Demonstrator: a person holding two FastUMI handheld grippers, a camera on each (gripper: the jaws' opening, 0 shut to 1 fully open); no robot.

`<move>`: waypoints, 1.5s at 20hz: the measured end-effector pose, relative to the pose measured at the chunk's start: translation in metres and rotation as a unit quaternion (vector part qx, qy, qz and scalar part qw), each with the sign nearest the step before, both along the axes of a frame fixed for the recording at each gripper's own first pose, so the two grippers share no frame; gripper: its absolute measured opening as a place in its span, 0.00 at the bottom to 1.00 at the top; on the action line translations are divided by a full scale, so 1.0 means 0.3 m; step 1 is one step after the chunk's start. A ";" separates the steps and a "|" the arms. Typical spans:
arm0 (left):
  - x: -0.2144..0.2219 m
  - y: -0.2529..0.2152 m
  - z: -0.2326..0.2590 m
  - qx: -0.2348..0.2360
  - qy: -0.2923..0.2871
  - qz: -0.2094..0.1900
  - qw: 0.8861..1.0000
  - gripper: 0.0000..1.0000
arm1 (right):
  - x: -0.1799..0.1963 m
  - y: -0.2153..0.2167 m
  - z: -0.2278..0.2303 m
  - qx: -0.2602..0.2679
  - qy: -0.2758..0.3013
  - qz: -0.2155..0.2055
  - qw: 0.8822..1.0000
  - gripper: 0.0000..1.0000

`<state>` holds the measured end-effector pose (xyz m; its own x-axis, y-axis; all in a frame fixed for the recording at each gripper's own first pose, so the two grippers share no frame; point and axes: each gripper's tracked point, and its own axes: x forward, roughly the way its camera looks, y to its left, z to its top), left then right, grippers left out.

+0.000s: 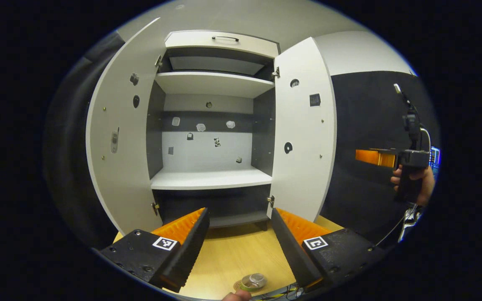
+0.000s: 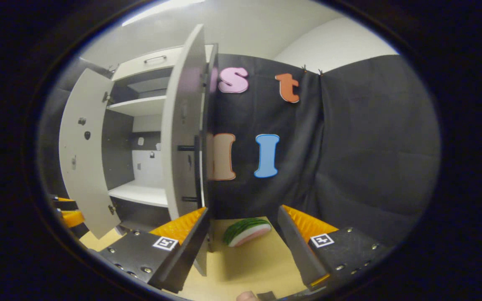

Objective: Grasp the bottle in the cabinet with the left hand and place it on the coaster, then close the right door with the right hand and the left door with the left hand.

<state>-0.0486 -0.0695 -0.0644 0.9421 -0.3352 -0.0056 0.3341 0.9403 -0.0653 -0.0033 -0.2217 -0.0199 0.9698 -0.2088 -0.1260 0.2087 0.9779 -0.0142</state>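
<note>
With both doors standing open, the cabinet sits at the far edge of the wooden table. Left gripper: fingers spread wide, nothing between them, touching nothing — it hangs above the table in front of the cabinet's base. Right gripper: likewise spread wide and holding nothing; its left finger lies just beside the outer edge of the right door, though contact cannot be confirmed. In the left gripper view that same gripper appears well off to the right of the right door, held in a hand.

Count: one cabinet, two doors — left door and right door, both swung out; two white shelves inside, upper shelf and lower shelf, and one drawer on top.

One bottle stands at the table's near edge, seen from above, resting on the coaster. One watermelon slice lies on the table between the right gripper's fingers, farther off, near the booth wall.
</note>
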 end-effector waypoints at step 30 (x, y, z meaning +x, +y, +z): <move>-0.019 0.545 0.074 -0.032 0.029 0.114 0.992 0.95 | 0.318 0.321 -0.016 -0.008 0.025 0.113 0.993 0.91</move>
<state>-0.0542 0.0940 -0.0423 0.9924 -0.1139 -0.0475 0.1062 0.9844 -0.1403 0.0920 -0.1255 -0.0248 0.9847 0.0113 -0.1739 -0.0176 0.9992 -0.0348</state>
